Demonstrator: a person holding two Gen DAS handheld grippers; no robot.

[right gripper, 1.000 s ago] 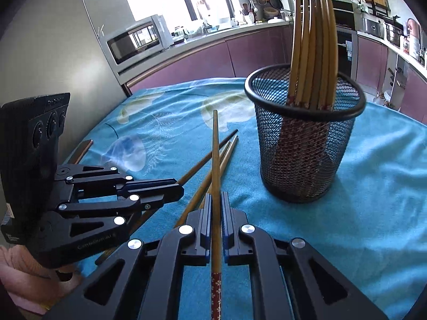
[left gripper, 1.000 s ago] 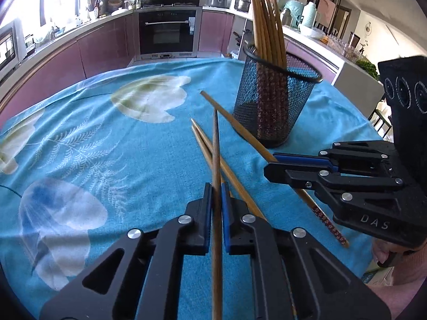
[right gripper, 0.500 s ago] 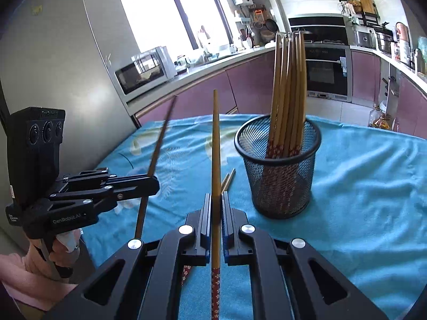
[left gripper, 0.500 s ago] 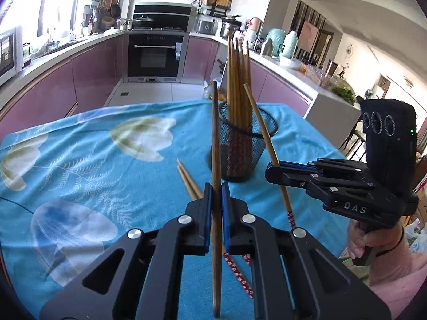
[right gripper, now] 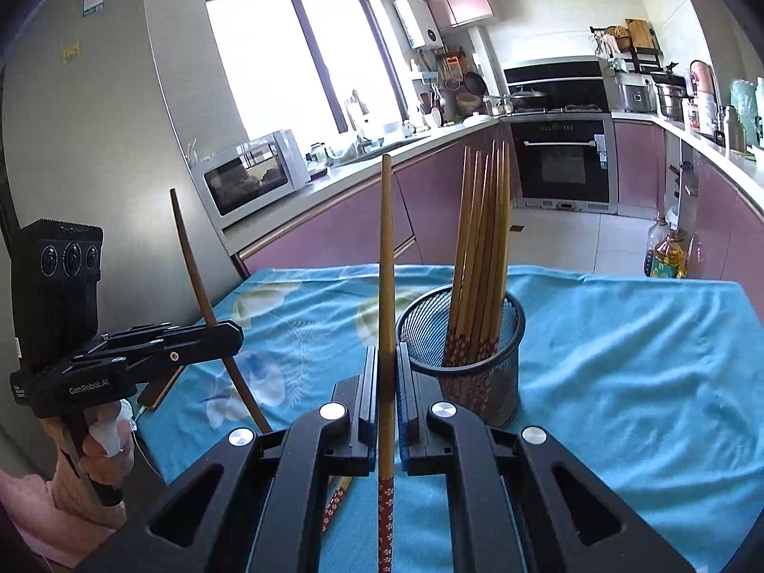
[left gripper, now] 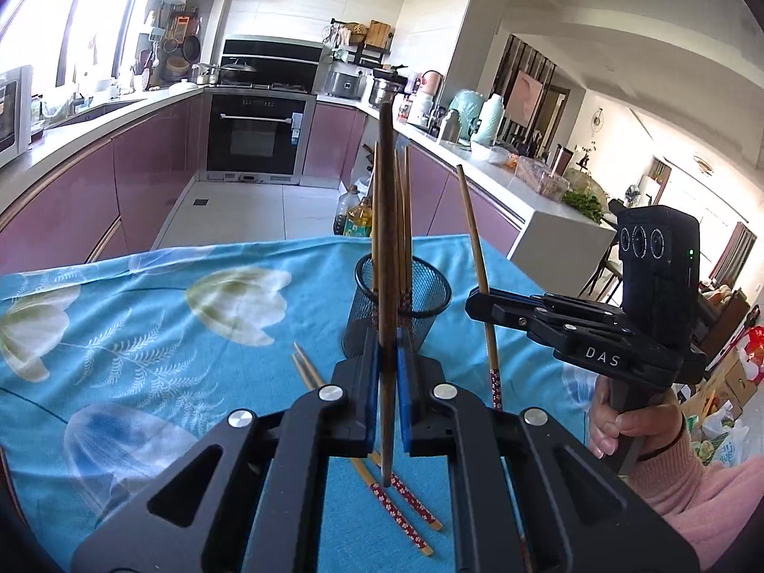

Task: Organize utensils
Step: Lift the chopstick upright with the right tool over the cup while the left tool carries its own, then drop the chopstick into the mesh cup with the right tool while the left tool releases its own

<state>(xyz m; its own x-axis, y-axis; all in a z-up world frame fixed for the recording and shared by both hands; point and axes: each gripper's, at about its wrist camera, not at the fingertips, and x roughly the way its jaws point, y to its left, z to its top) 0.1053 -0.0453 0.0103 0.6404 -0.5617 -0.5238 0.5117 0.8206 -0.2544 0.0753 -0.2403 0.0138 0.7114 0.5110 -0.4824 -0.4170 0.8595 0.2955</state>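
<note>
A black mesh holder stands on the blue tablecloth with several chopsticks upright in it. My left gripper is shut on a dark brown chopstick and holds it upright above the table, in front of the holder. It shows in the right wrist view at the left. My right gripper is shut on a light chopstick with a red patterned end, held upright left of the holder. It shows in the left wrist view, right of the holder. Two chopsticks lie on the cloth.
The table's blue flowered cloth spreads around the holder. A flat brown object lies at the table's left edge. Kitchen counters, an oven and a microwave stand beyond the table. An oil bottle stands on the floor.
Both grippers have lifted their chopsticks off the cloth and risen, tilting them upright. The holder now looks farther and lower in both views.
</note>
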